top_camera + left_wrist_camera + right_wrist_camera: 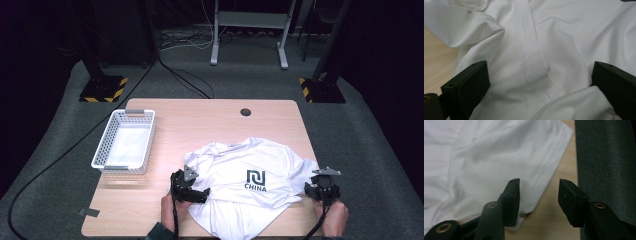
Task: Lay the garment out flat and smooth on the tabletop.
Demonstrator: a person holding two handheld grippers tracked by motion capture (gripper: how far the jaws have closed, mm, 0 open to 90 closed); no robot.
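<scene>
High view first: at the left of the frame we see a white mesh basket (124, 142) standing on the wooden table (200, 120), well apart from the cloth. Right of it, in the lower middle, lies our white T-shirt (245, 185), crumpled, with a dark logo and the word CHINA facing up; its lower hem hangs at the table's near edge. Our left gripper (192, 192) sits on the shirt's left side, by the sleeve. In the left gripper view its jaws stand wide apart, with rumpled white fabric and a stitched seam (534, 65) between them, nothing clamped. At the lower right of the high view, our right gripper (322, 190) rests just beside the shirt's right sleeve. In the right gripper view its jaws are parted, one over the sleeve hem (549, 177), the other over bare wood.
</scene>
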